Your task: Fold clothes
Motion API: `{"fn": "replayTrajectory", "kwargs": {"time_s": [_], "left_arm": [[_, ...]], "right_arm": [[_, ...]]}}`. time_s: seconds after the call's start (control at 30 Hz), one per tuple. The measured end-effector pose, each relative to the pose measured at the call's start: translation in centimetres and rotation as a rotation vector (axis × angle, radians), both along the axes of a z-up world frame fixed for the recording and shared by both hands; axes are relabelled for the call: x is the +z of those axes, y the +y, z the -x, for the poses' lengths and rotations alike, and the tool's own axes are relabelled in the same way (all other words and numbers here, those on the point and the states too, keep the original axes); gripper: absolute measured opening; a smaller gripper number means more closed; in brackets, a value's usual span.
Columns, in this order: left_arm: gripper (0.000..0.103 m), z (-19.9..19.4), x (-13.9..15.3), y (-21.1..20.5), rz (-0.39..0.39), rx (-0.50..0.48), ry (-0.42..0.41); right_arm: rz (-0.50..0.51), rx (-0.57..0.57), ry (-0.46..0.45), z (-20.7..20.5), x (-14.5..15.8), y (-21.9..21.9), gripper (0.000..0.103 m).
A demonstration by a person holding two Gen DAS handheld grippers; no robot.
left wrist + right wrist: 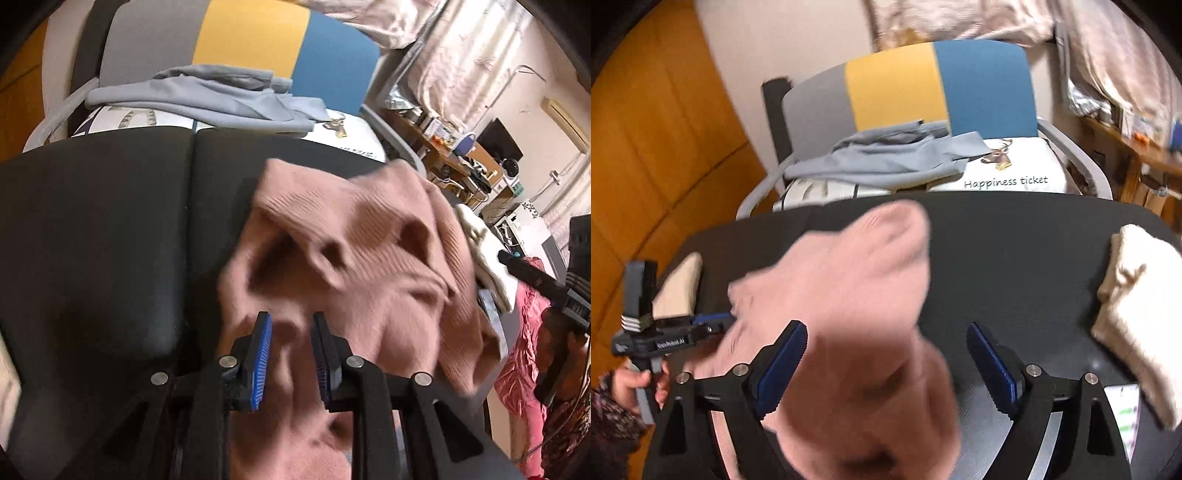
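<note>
Left wrist view looks down on the pink sweater (369,229), which lies bunched on the black table (92,221) towards its near edge. The left gripper (291,317) is over the garment's near side. Its pads stand only a little apart with blurred knit showing in the gap, and I cannot tell whether they pinch the cloth or merely frame it.

The right gripper (886,328) is released: its jaws are spread wide, and a thick roll of sweater passes between them without touching either pad.

The step looks like laying the sweater out flat before a fold. To do it well, each gripper should take a single edge of the knit, not a wad. They should then draw apart along the near edge of the table until the ridges flatten. The pull should stop short of the cream garment (1137,295) folded at the right edge.

The right wrist view adds what the left one lacks:
- the person's hand (646,384) on the left tool's handle
- that tool's tip meeting the sweater's left margin
- a bare stretch of table between the sweater and the cream pile

The left wrist view alone shows the sweater's ribbing and deep creases.
</note>
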State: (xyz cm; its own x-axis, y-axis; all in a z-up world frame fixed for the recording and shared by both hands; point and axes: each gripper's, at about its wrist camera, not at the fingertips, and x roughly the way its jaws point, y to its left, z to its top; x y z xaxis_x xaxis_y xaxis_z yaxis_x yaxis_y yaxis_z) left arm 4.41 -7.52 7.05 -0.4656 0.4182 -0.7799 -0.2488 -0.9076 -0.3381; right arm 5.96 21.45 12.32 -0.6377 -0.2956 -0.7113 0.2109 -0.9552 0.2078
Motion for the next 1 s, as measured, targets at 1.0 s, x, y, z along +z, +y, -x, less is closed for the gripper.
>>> {"fn": "replayTrajectory", "kwargs": {"time_s": [1.0], "left_arm": [[0.026, -5.1, -4.1, -0.3, 0.219, 0.15, 0.07]], "right_arm": [[-0.142, -0.006, -0.143, 0.2, -9.3, -5.9, 0.078]]}}
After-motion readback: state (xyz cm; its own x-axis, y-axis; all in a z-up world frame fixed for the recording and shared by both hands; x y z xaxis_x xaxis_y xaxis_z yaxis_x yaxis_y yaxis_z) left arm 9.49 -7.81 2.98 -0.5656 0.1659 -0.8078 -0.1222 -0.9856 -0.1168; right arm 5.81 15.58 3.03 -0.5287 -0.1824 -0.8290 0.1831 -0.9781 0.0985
